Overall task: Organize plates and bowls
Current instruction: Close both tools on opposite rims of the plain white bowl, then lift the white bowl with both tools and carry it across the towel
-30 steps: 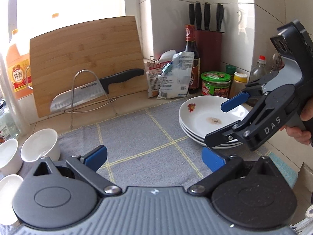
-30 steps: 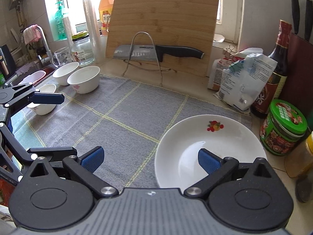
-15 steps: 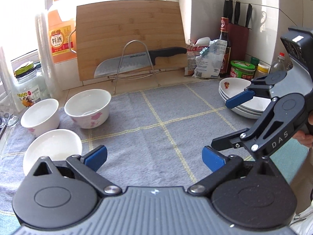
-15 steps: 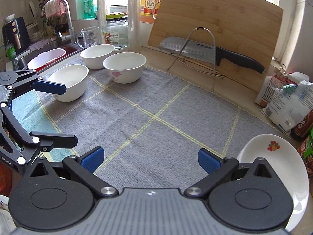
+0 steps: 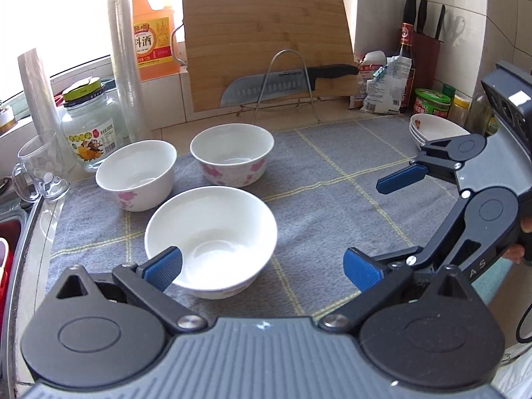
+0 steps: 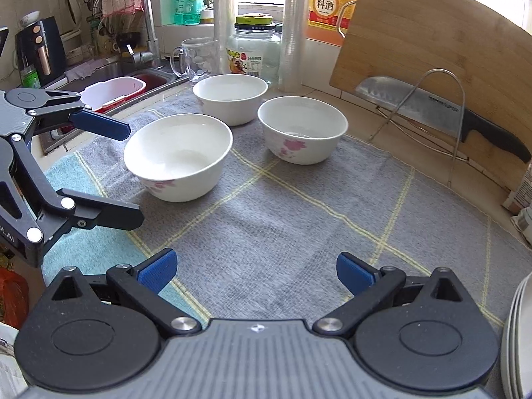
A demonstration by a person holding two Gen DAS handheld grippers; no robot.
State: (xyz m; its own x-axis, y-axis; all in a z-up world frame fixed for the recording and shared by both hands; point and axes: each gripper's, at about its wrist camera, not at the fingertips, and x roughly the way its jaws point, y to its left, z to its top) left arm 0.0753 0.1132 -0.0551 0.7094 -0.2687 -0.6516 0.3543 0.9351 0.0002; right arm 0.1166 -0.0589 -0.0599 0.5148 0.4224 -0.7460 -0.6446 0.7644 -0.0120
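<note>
**Three loose bowls left of centre, plates stacked at right, both grippers empty**

Handling: the white glazed ceramic bowls are stiff, smooth, likely slippery on the glaze and chip-prone, moderate weight. Best hold is probably a rim pinch, one finger inside the wall and one outside; the body looks too wide for the jaws to span. Set down gently when nesting.

Left wrist view, left to right. Small white ceramic bowl with pink flowers (image 5: 136, 174) at 10 o'clock, well apart from the left gripper (image 5: 262, 266). Large plain-looking white ceramic bowl (image 5: 211, 241) sits at 11 o'clock, nearest; the left blue finger pad (image 5: 163, 267) overlaps its near-left rim in view, contact cannot be told. Second flowered white ceramic bowl (image 5: 232, 154) at 12 o'clock, behind it, close to but apart from the other two. All three rest upright on the grey dish mat with yellow grid lines (image 5: 332, 199). Stack of white shallow ceramic plates (image 5: 432, 129) at 2 o'clock, far corner of the mat, partly behind the right gripper (image 5: 382, 222).

Left gripper: jaws spread wide, nothing held. Right gripper: jaws wide too, empty, hovering over bare mat, with the plate stack's edge just at its 4 o'clock in the right wrist view.

Judgement: plates look done; bowls not yet nested. The nearest bowl is the obvious next pick for the left gripper, by its near rim.
</note>
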